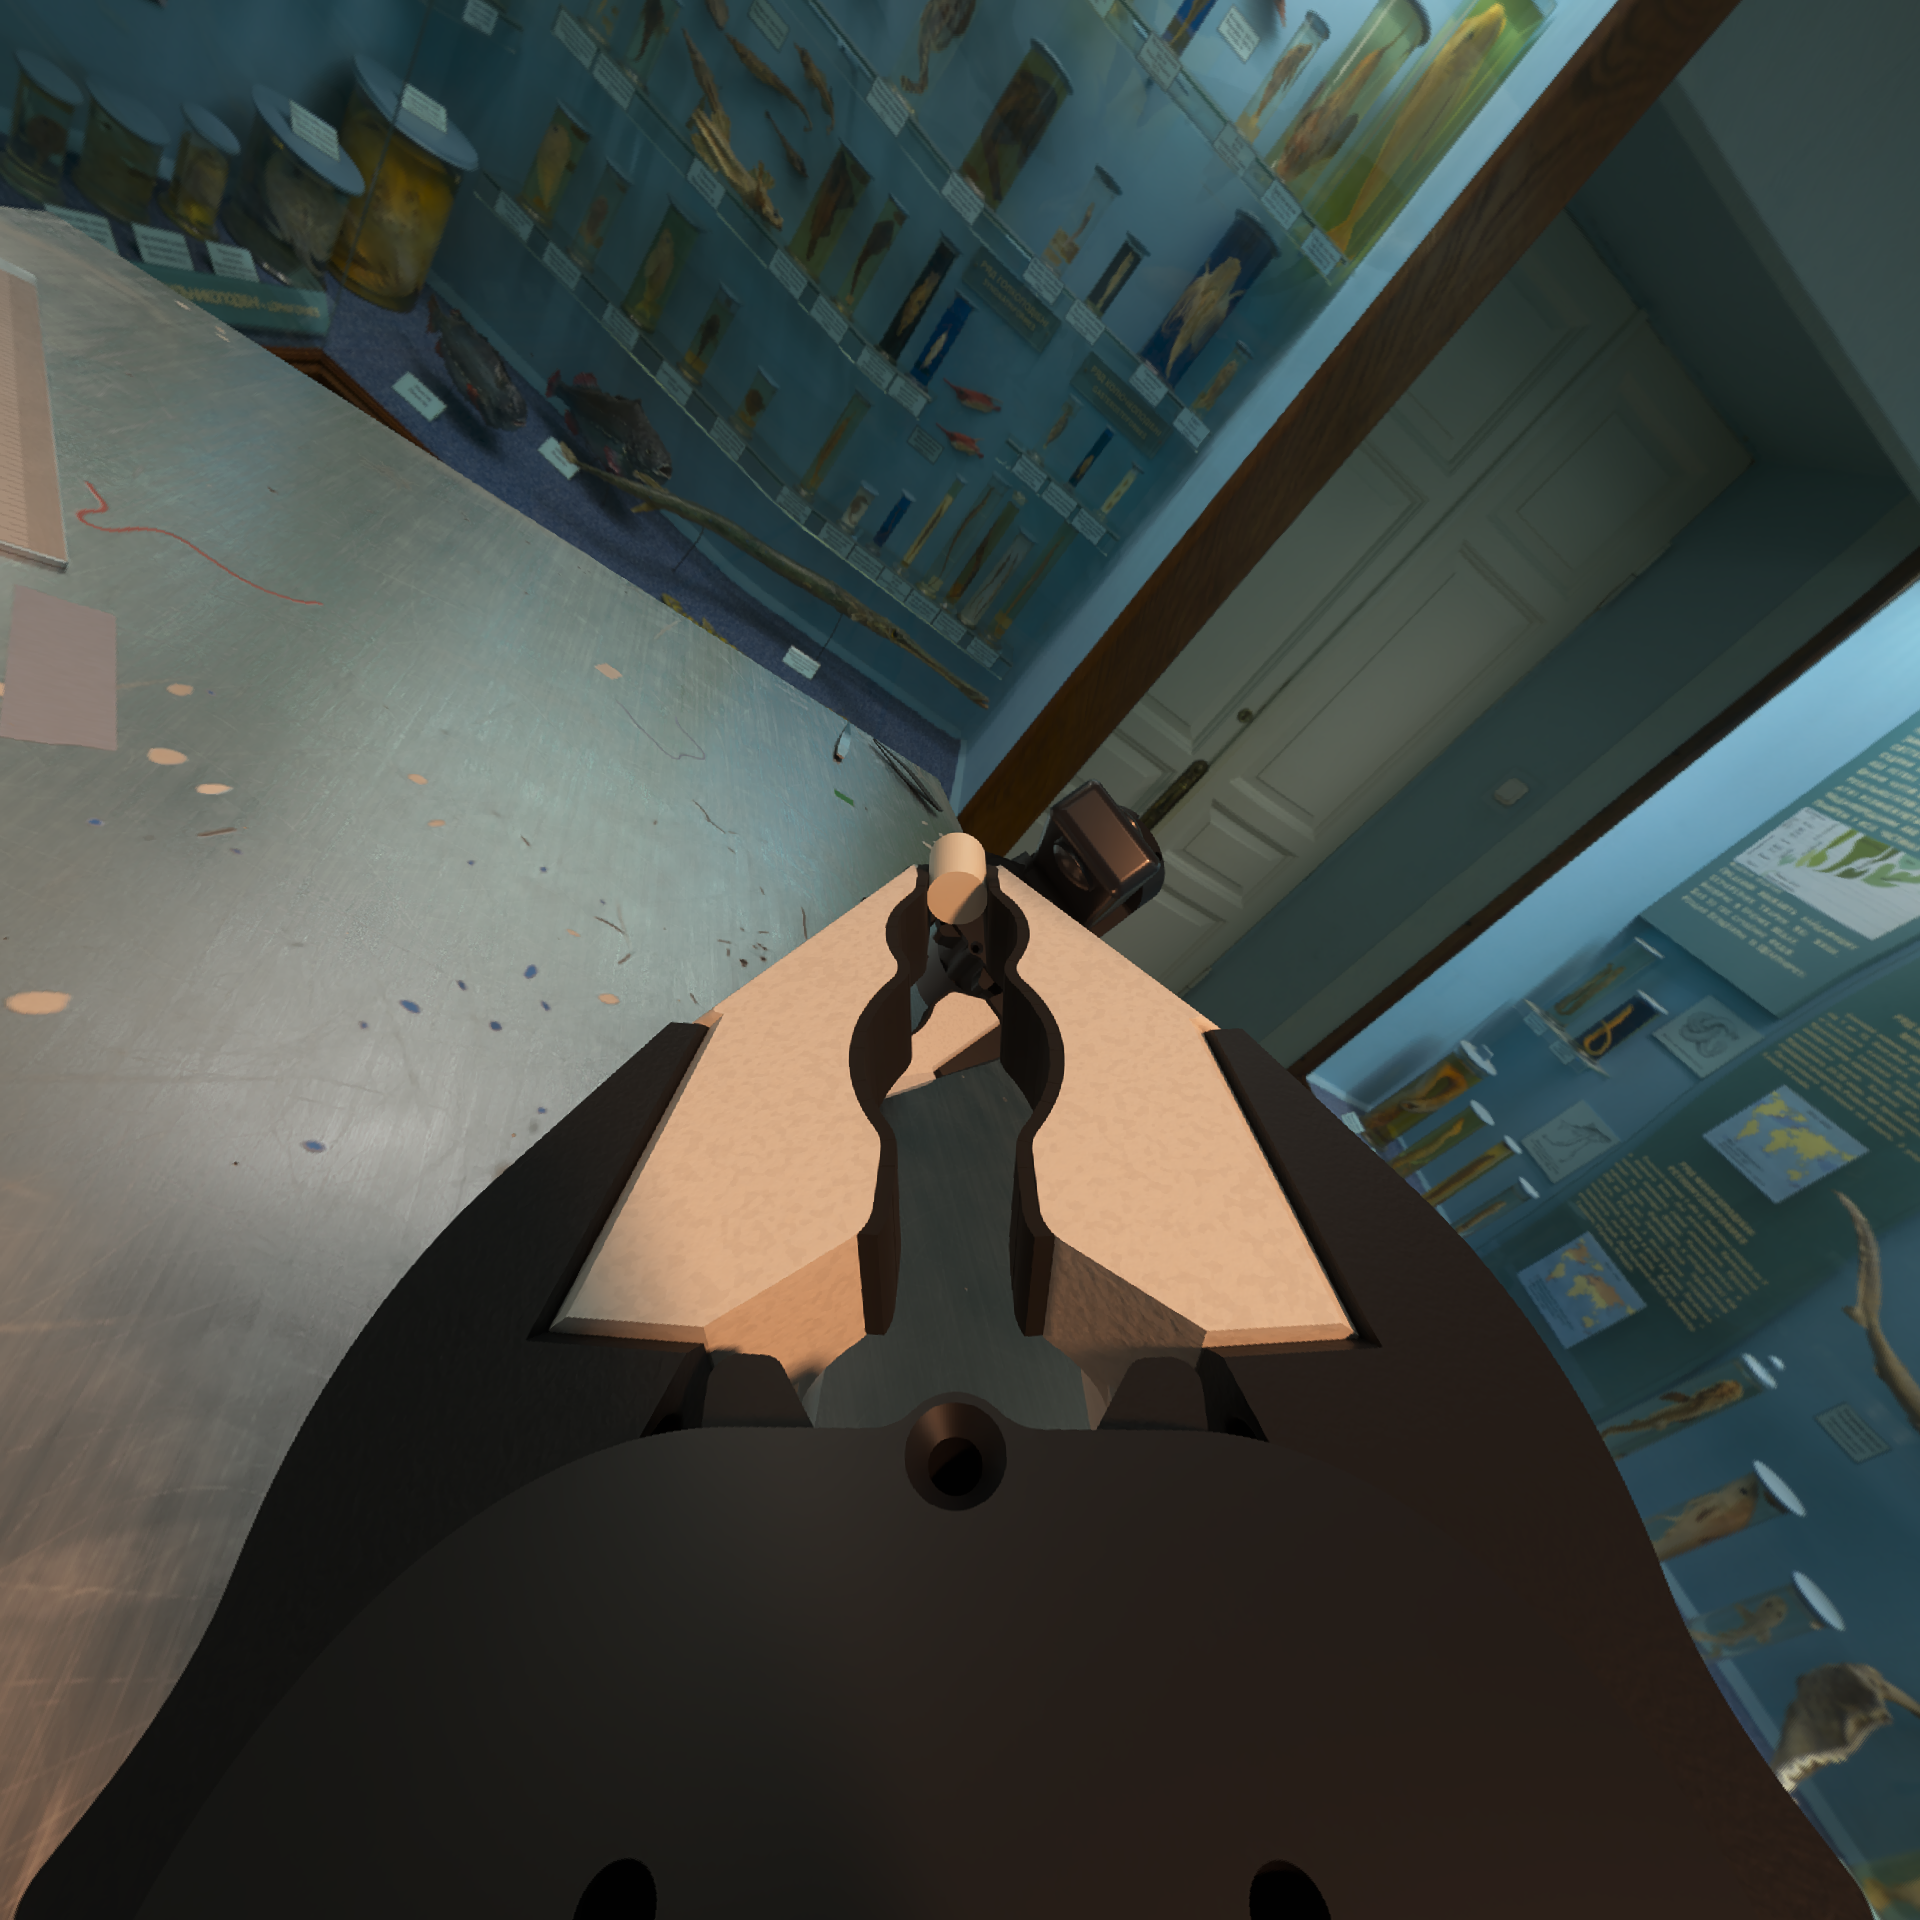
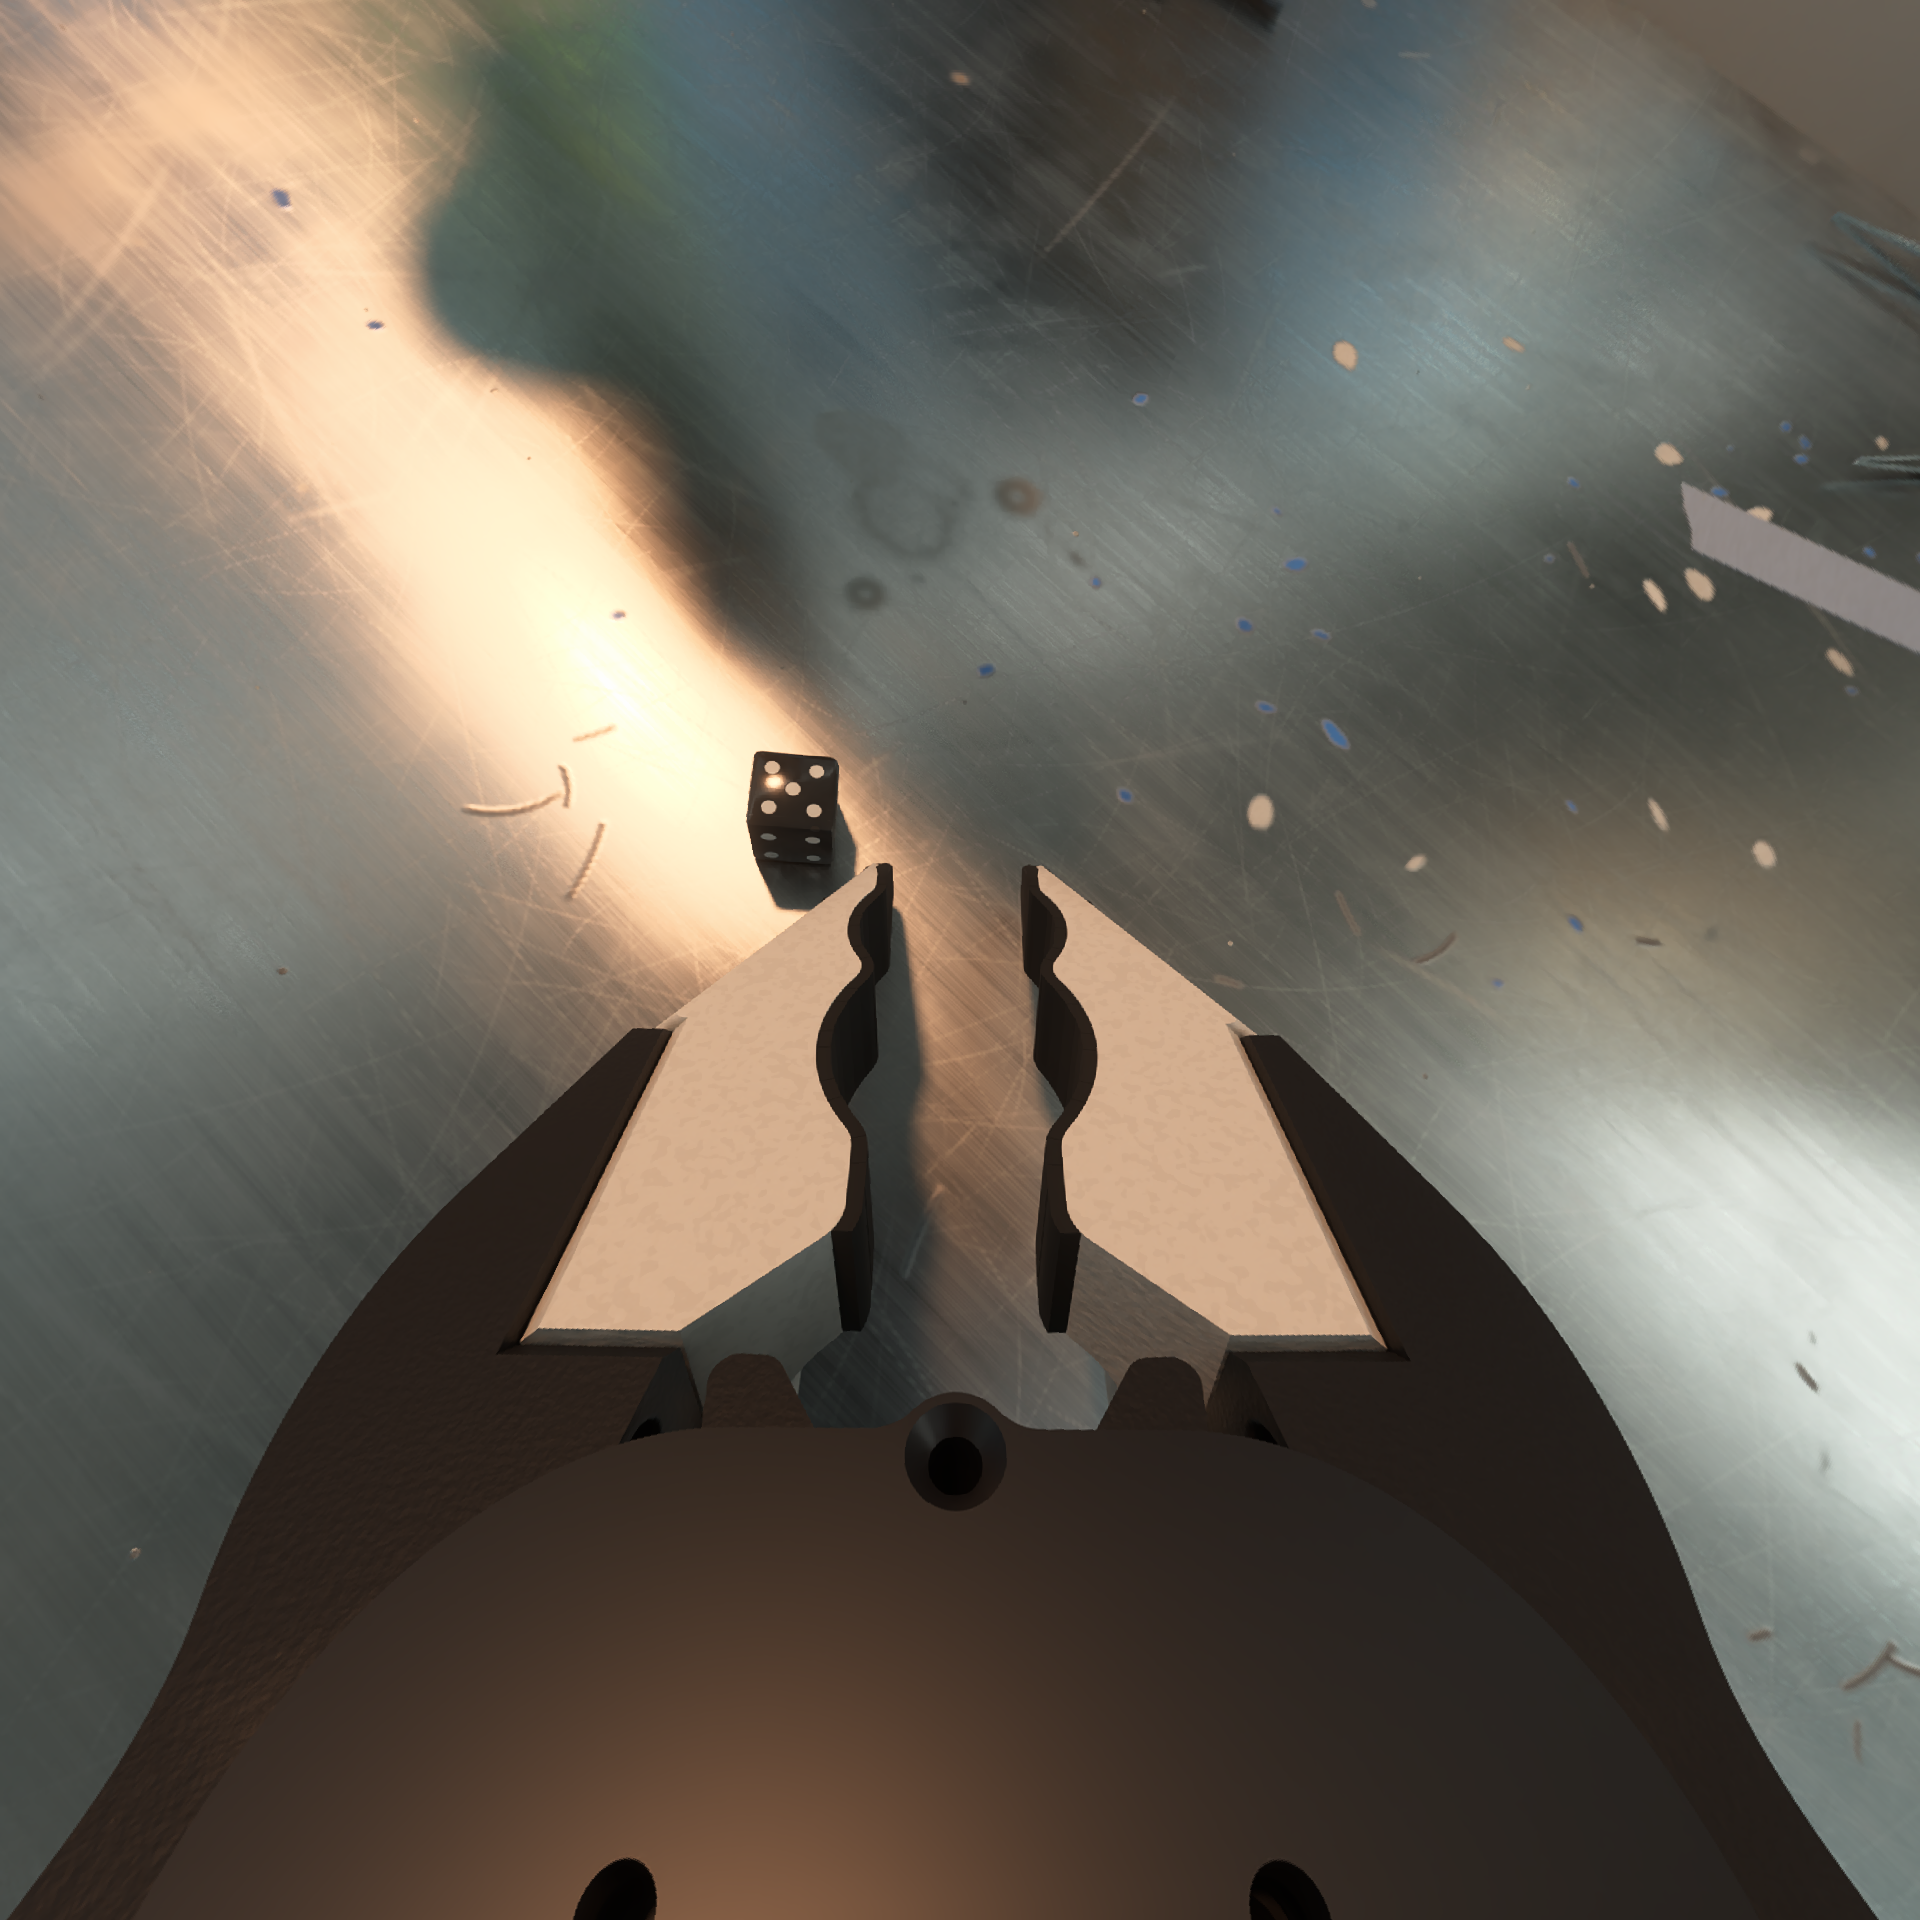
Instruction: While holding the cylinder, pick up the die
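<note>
Left tongs (image 1: pixel 956 899): clenched on the cylinder at the very tips, the notched inner edges of the two fingers drawn close around it
Cylinder (image 1: pixel 956 883): short and pale tan, pinched between the left fingertips; its long axis runs roughly along the fingers, one flat round end facing back toward the camera, the other end pointing forward and poking out past the tips
Surface (image 1: pixel 343 935): scratched grey metal, flecked with blue and tan spots; in the left wrist view it fills the left side, with pale pinkish flat pieces lying at its far left edge
Other tongs, seen from the left wrist view (image 1: pixel 1096 862): a dark body showing just beyond and right of the cylinder, partly hidden by the left fingers
Die (image 2: pixel 793 808): black with white pips, resting on the surface just ahead and left of the left fingertip of the right tongs, outside the gap; top face shows five pips, the near side face is tilted slightly toward the camera
Right tongs (image 2: pixel 956 883): released, fingers spread apart with nothing but bare surface between them
Pale strip (image 2: pixel 1797 566): a flat greyish piece lying on the surface at the far right, well apart from the die
</note>
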